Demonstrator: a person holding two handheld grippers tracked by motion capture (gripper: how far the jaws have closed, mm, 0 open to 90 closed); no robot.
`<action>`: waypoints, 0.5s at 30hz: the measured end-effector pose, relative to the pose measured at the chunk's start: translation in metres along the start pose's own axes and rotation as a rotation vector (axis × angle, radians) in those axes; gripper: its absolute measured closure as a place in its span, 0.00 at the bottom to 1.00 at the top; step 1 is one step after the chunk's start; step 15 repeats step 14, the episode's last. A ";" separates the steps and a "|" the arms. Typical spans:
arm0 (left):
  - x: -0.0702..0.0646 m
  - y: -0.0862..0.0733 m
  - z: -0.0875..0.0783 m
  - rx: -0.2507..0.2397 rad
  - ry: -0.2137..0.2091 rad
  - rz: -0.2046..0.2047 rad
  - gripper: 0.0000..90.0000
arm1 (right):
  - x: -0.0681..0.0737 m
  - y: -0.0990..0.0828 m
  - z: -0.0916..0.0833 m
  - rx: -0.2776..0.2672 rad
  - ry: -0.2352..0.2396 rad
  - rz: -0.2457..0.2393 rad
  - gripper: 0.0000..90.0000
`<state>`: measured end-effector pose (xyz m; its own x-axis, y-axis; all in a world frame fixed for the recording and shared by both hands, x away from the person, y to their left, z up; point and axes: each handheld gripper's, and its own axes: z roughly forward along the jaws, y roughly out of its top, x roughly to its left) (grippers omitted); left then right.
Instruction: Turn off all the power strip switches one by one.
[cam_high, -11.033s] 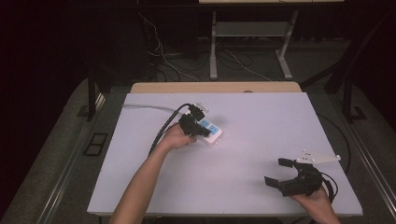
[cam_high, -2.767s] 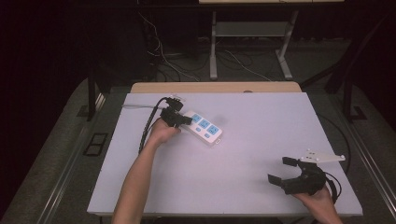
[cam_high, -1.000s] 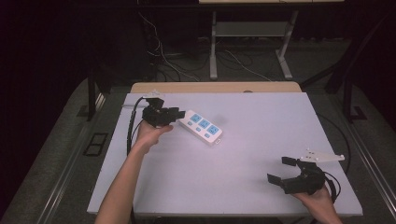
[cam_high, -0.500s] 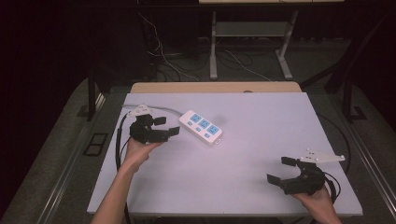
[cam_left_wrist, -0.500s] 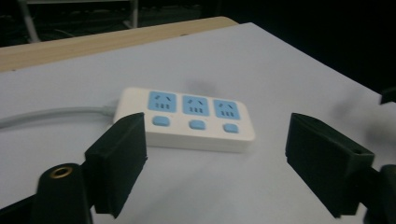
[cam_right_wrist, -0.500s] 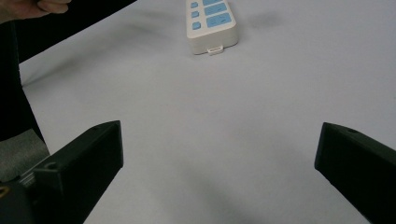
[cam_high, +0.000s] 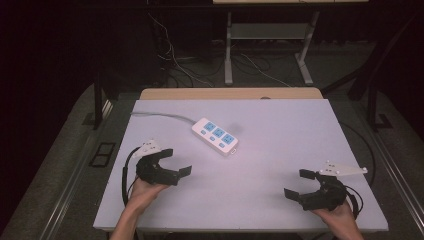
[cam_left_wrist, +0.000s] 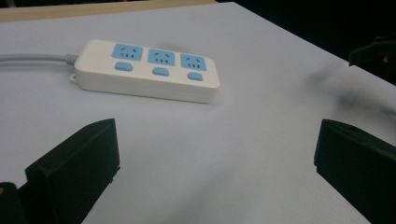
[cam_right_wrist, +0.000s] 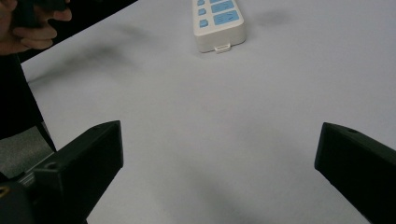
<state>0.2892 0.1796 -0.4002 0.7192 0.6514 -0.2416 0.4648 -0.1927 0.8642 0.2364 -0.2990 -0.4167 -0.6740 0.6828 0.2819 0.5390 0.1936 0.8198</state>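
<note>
- The power strip (cam_high: 215, 136) lies flat on the table (cam_high: 280, 200), sockets up, set at a slant, up and to the right of the left gripper (cam_high: 171, 162) and well apart from it; its grey cord (cam_high: 165, 116) trails off toward the far left table edge.
- In the left gripper view the power strip (cam_left_wrist: 145, 71) sits ahead of the jaws, with bare tabletop between them and it.
- The left gripper's jaws have just been opening and now stand wide, with nothing between them. The strip looks let go and placed, so the handling seems done or nearly so.
- The right gripper (cam_high: 306, 183) rests near the front right of the table, jaws spread wide and empty; the strip is far off, up and to its left.
- What may be left, if anything, is a small straightening of the strip; neither gripper is reaching for it.
- Nothing stands between either gripper and the strip. Behind the table are a wooden ledge (cam_high: 230, 93), floor cables (cam_high: 250, 65) and a metal stand (cam_high: 270, 35), all out of the way.
</note>
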 end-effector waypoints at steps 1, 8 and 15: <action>-0.001 -0.003 0.000 0.000 -0.003 0.002 0.00 | 0.000 0.000 0.000 0.000 0.000 0.003 0.01; -0.013 -0.018 0.002 0.031 -0.034 0.014 0.00 | 0.000 -0.002 0.000 0.004 -0.001 0.007 0.01; -0.020 -0.023 0.002 0.033 -0.047 0.040 0.00 | 0.000 -0.002 0.001 0.014 0.002 0.008 0.01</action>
